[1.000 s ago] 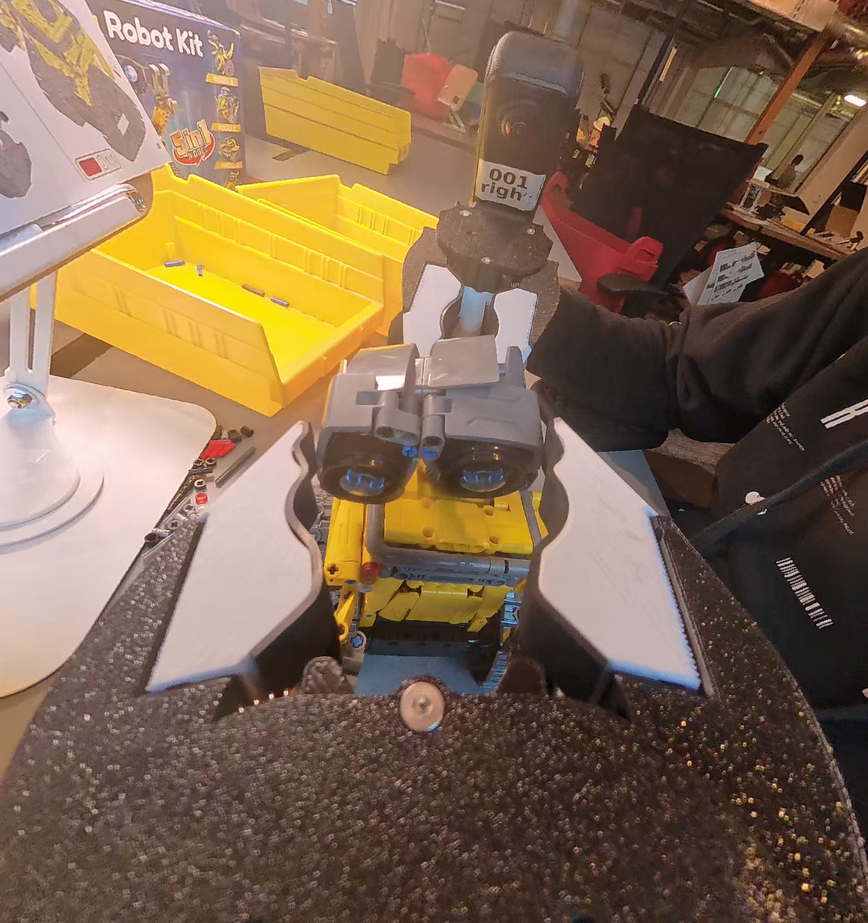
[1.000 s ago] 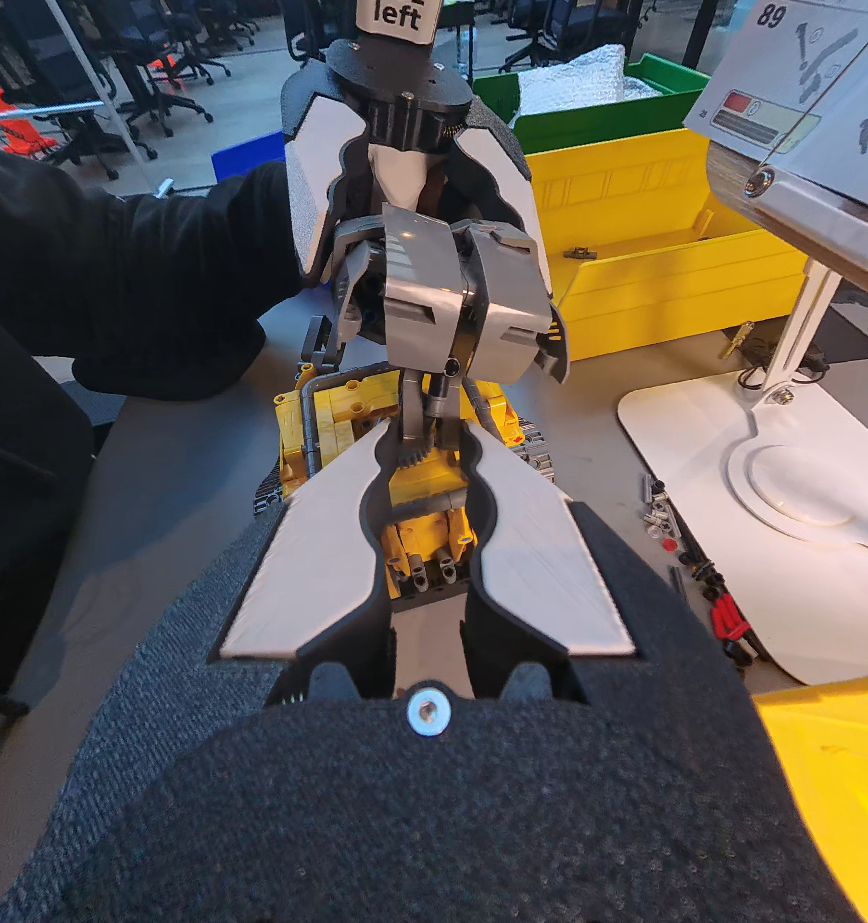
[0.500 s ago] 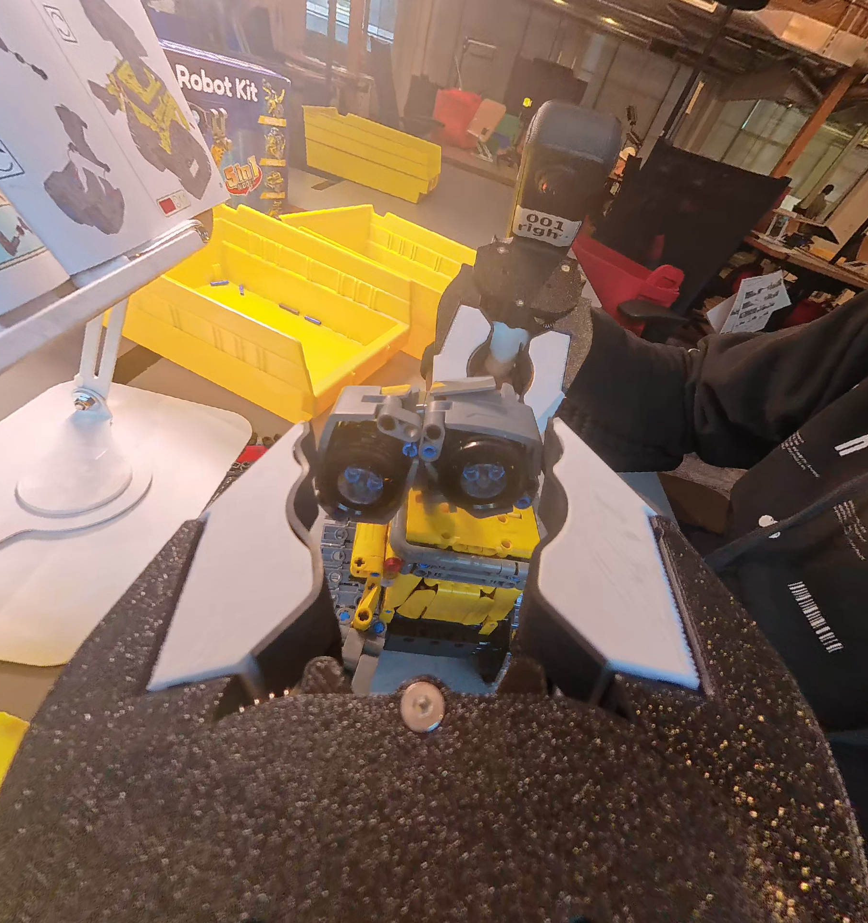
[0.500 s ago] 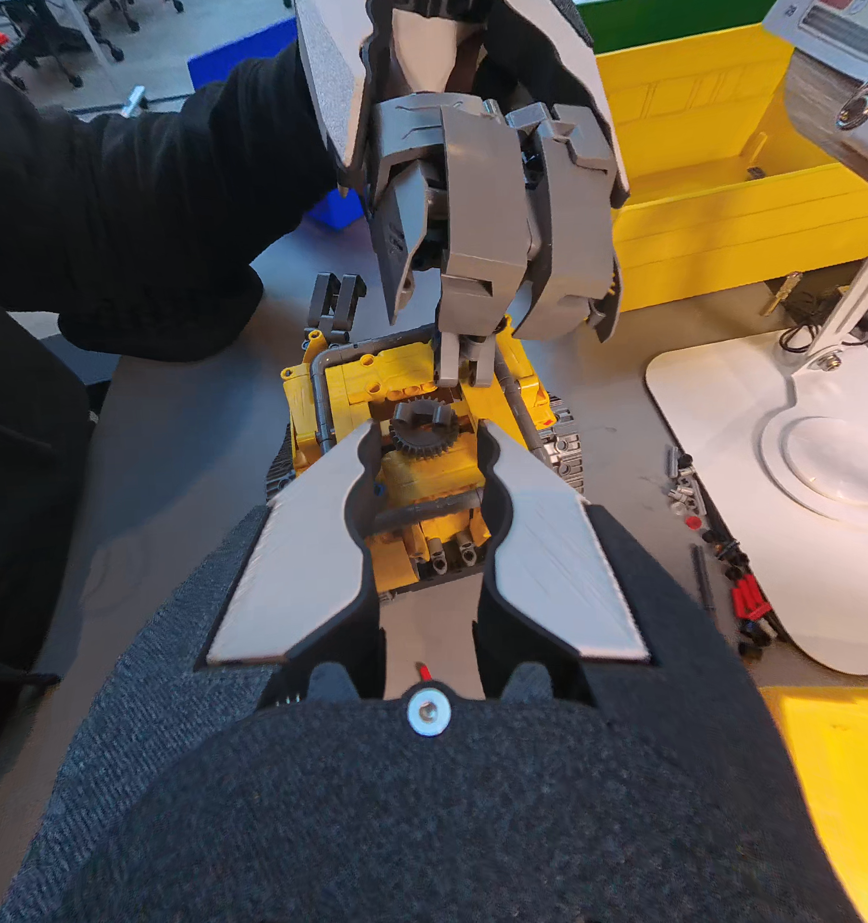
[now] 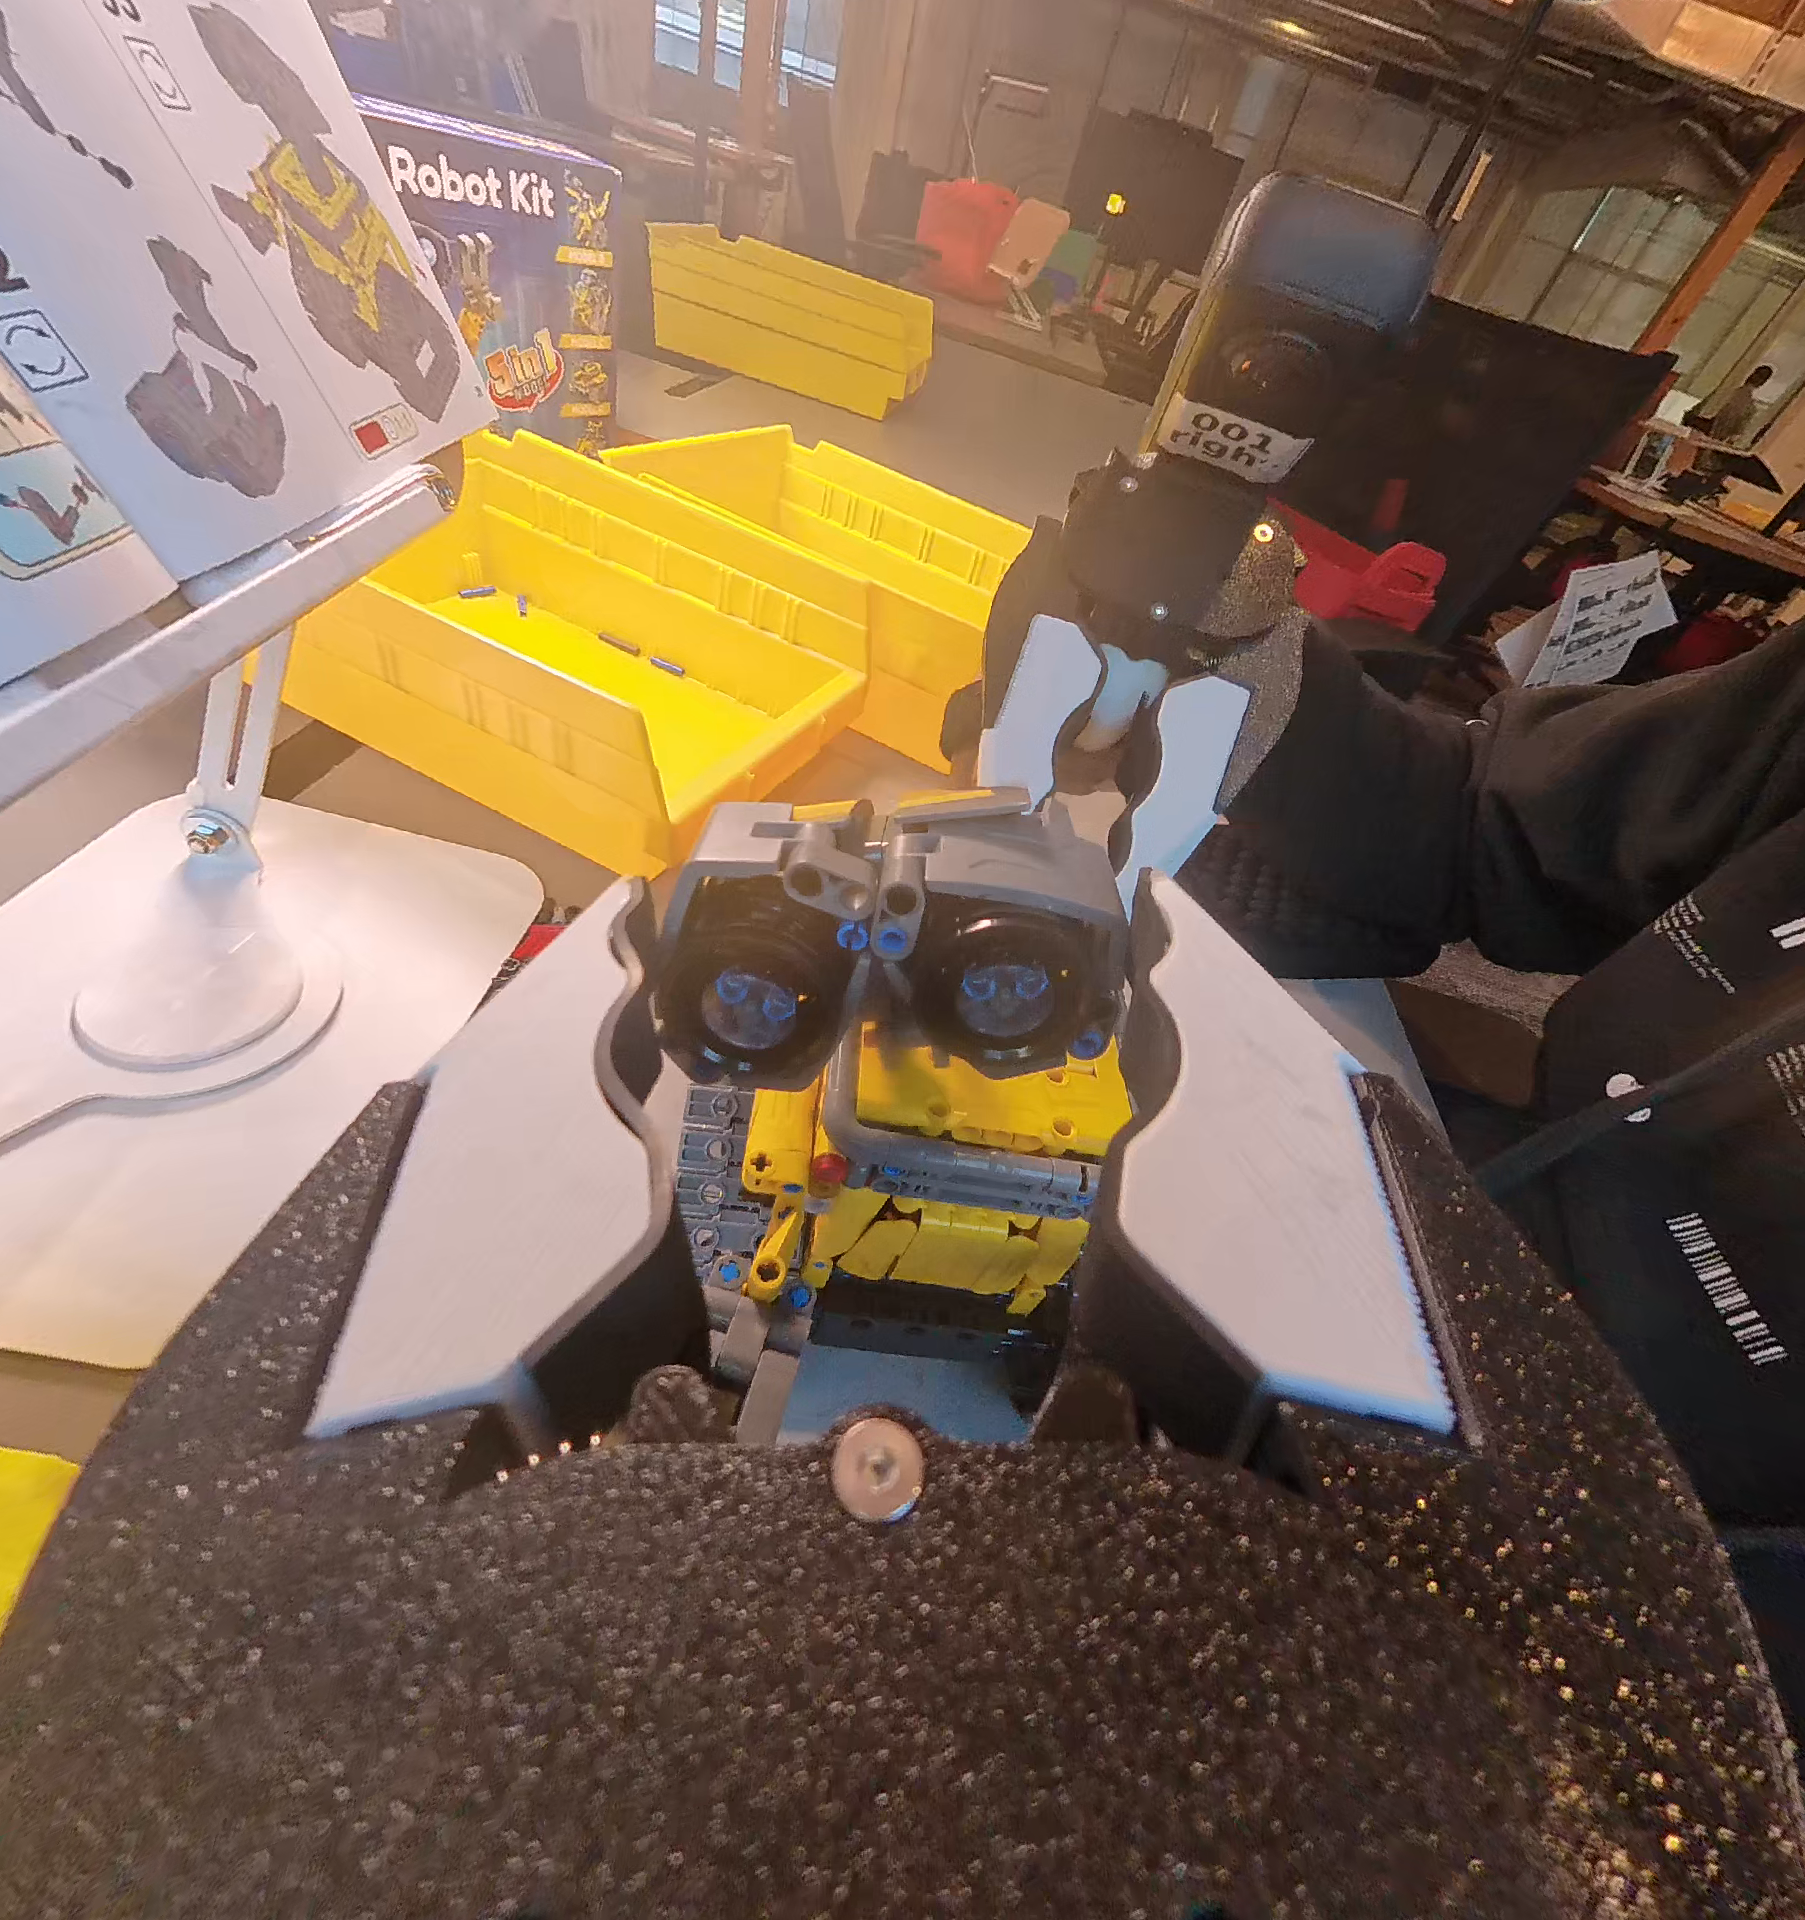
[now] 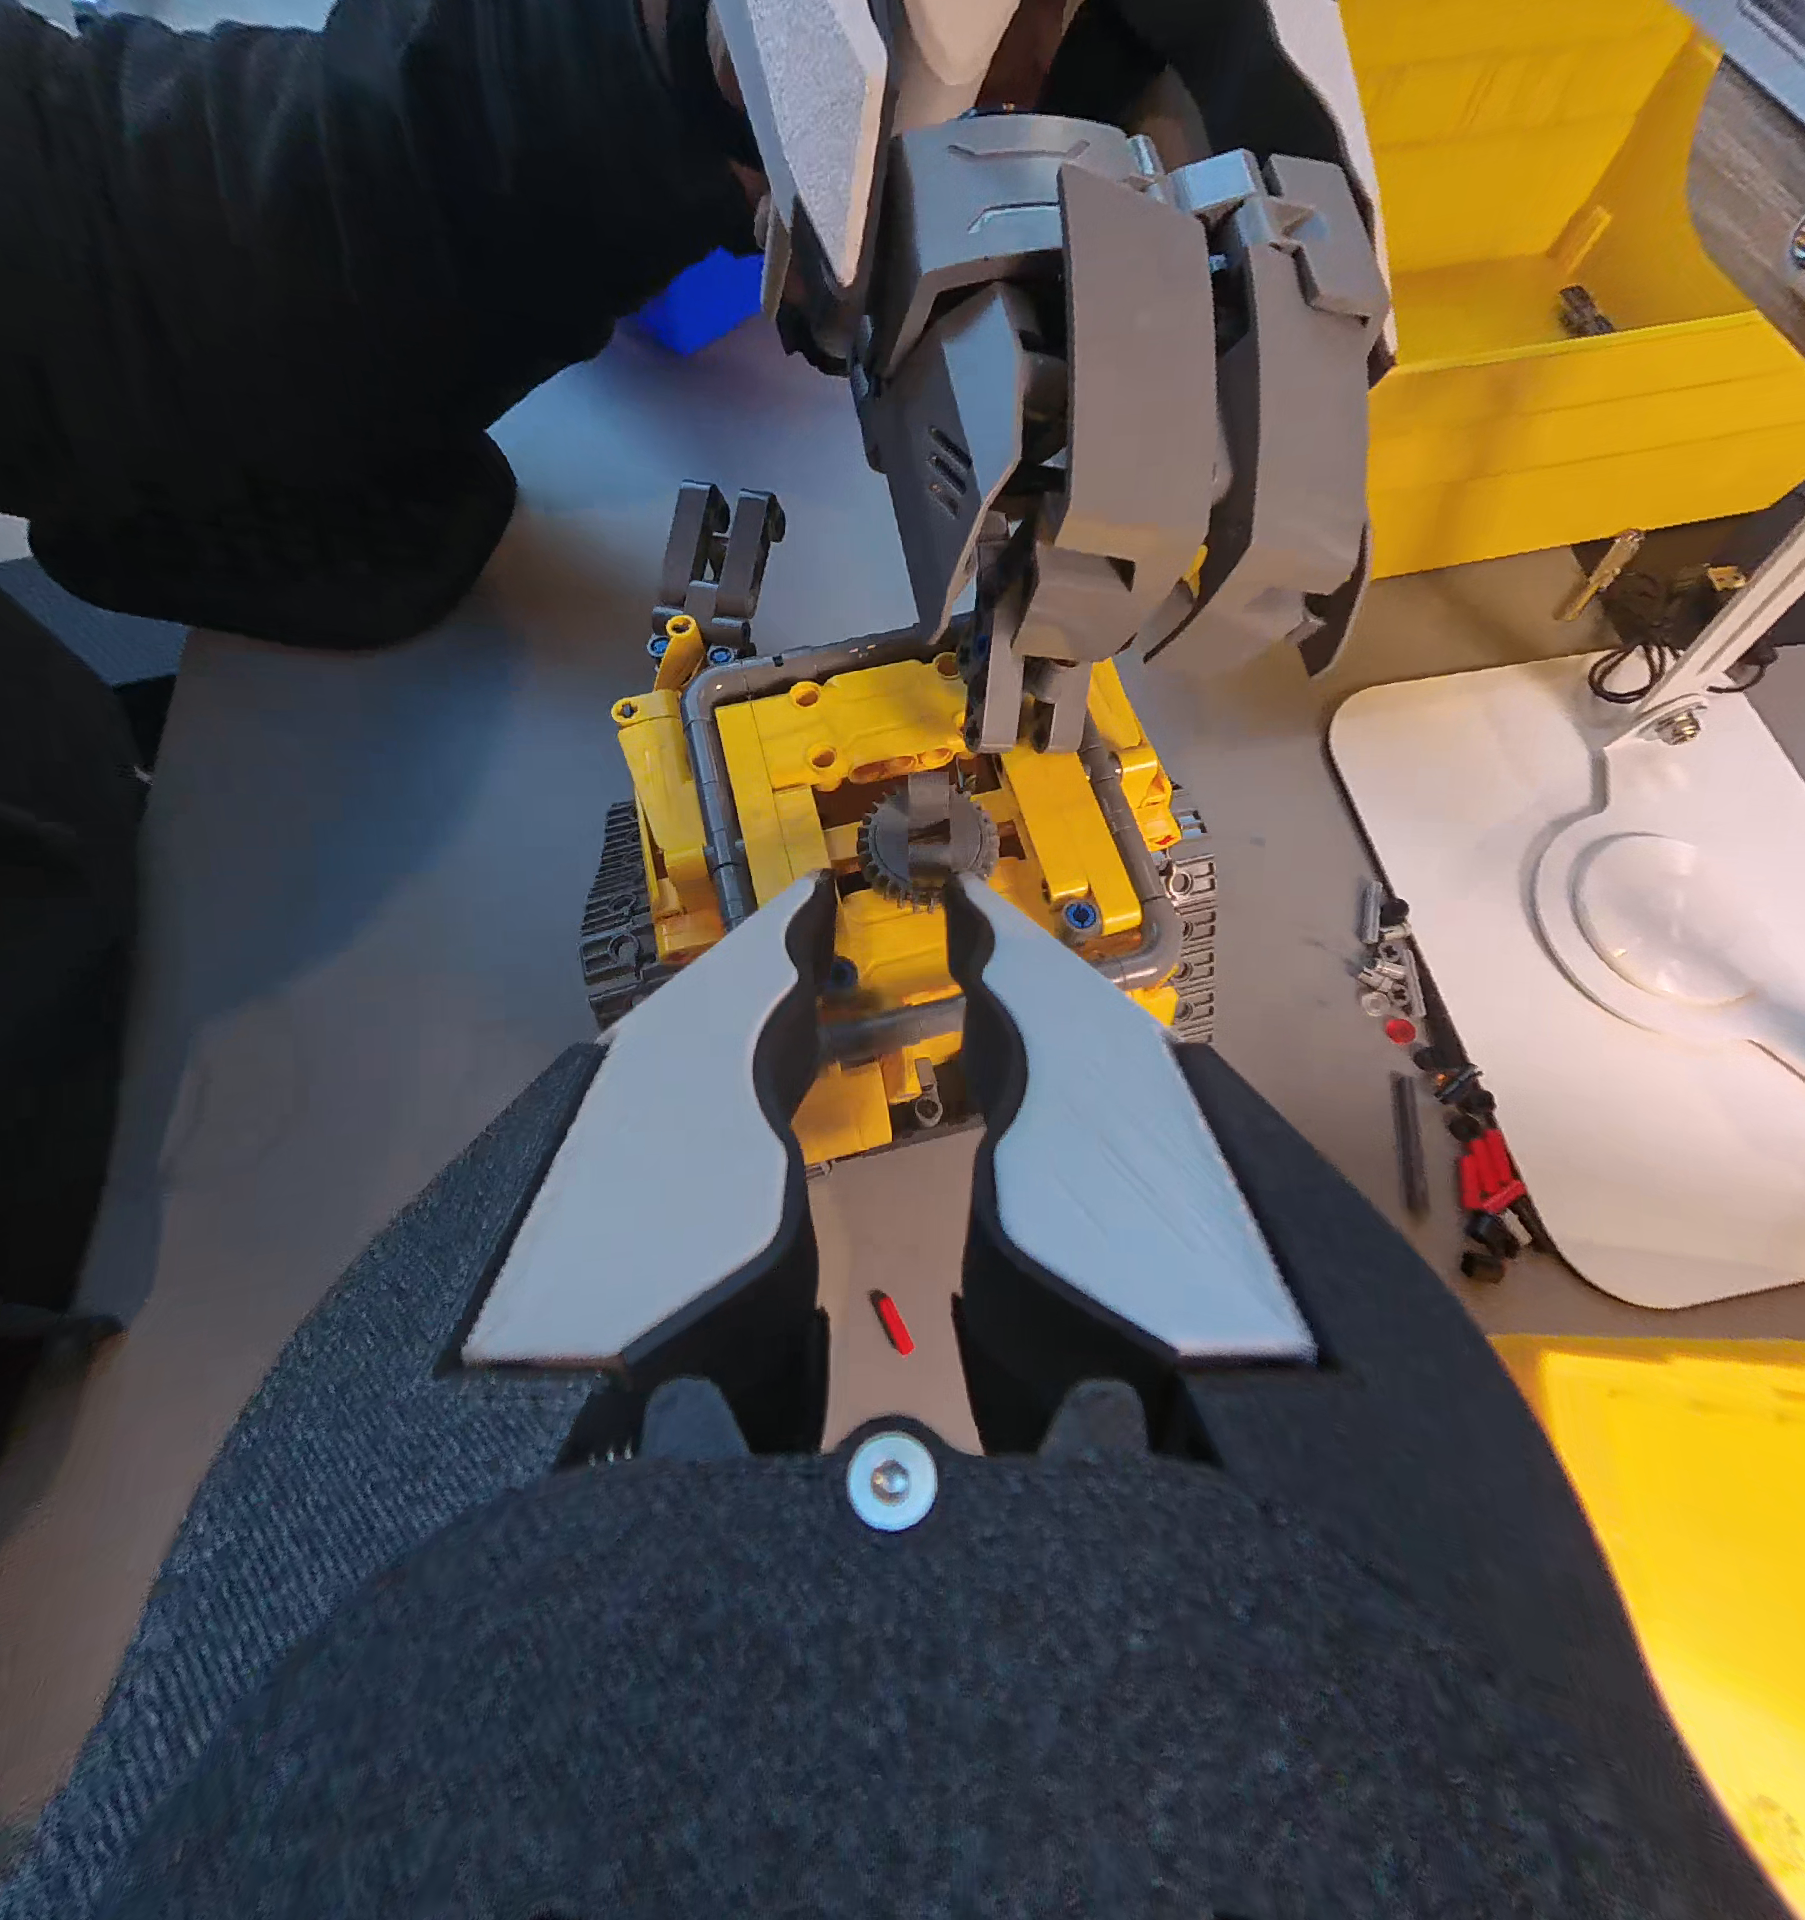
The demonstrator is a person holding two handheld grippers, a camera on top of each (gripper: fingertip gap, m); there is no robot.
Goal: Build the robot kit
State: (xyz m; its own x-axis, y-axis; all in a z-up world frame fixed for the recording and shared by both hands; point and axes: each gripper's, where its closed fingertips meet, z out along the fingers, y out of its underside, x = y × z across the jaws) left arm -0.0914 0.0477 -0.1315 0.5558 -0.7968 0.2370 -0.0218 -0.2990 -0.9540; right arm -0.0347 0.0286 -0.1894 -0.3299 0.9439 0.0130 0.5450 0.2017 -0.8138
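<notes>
The left wrist view shows the front of the grey toy head [image 5: 893,935], with two dark round eyes, clamped between the fingers of the left hand-held gripper [image 5: 882,997]; the right wrist view shows the head's back [image 6: 1106,395], held off the yellow brick-built body [image 6: 898,831] that stands on the grey desk [image 6: 358,831]. Only the right wrist view shows the dark gear [image 6: 927,840] on top of the body and a small red pin [image 6: 893,1322] lying on the desk. The right hand-held gripper [image 6: 893,894] has its fingers a little apart with nothing between them, tips just over the gear; in the left wrist view it [image 5: 1111,821] sits behind the head. Only the left wrist view shows into the near yellow bin [image 5: 586,686], which has a few small blue pins [image 5: 623,644] in it; another yellow bin [image 5: 877,520] lies behind. The right wrist view shows one dark piece [image 6: 1584,309] in a yellow bin [image 6: 1604,416] and loose small parts [image 6: 1438,1091] beside a white stand base [image 6: 1656,935]. A printed instruction sheet [image 5: 150,260] rests on the stand, and a blue printed box [image 5: 524,291] stands behind it.
</notes>
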